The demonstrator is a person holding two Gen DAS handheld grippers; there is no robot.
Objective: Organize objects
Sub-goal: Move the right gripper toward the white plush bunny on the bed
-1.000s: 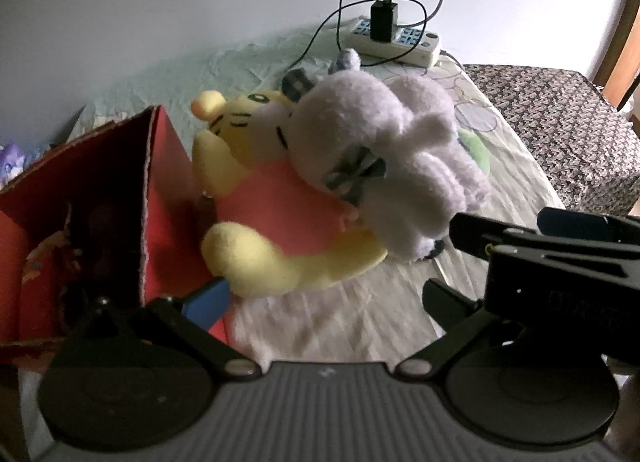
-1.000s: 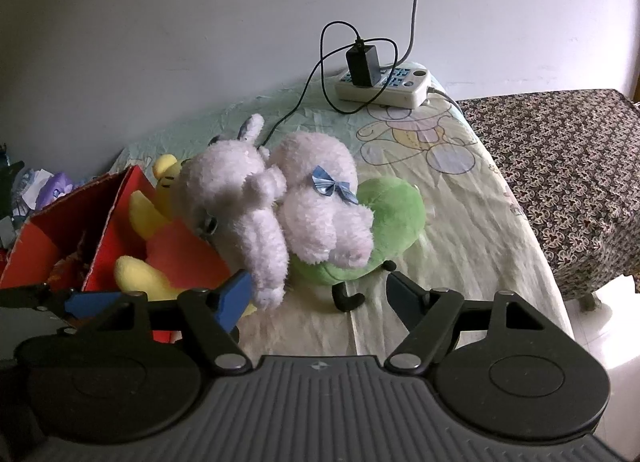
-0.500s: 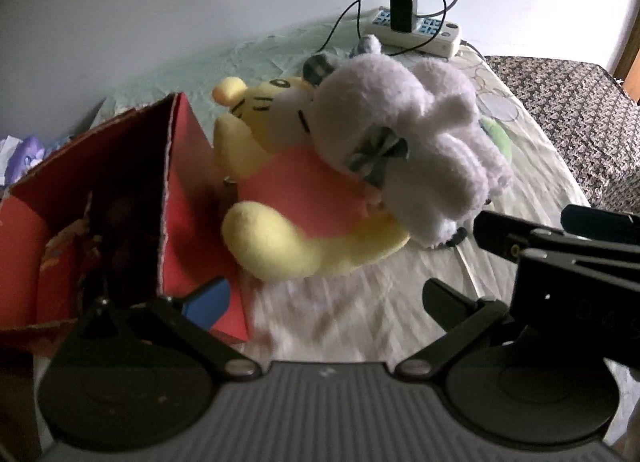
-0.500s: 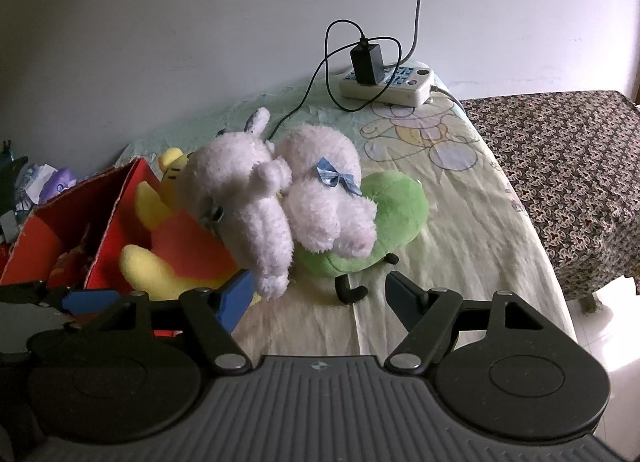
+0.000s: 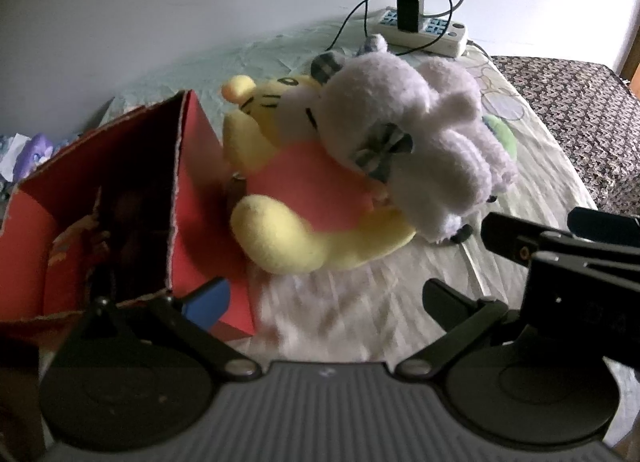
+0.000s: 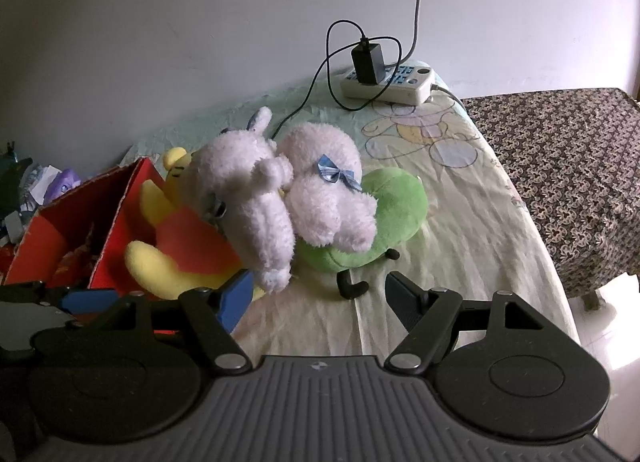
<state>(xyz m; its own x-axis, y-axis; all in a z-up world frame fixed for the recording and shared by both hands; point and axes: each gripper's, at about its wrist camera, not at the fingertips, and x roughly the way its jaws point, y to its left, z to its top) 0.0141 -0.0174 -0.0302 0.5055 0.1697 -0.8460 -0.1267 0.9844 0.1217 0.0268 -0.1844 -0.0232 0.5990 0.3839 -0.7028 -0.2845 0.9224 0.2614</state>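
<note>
So the pile of plushies is the thing here: a white plush lies draped over a yellow bear in a red shirt, and a green plush is tucked under the white one on its far right side, all touching each other on the bed. The pile sits straight ahead of both claws, a bit left of center for the right claw, and dead ahead to slightly right for the left claw. The red cardboard box is open-topped, off to the left of the left claw, touching or nearly touching the bear's side. Both claws are spread wide with nothing between the fingers. My read: this is the approach step, nothing grabbed yet, and the next move calls for picking one toy off the stack, probably the white one since it's on top, and pinching it across a narrow bit like a limb. The bear's long axis runs from near-center to far-left, head pointing away toward the wall, feet toward the claw. The white plush lies across it, and I can't tell its head end for sure. A power strip with a charger sits well beyond, by the wall.
</note>
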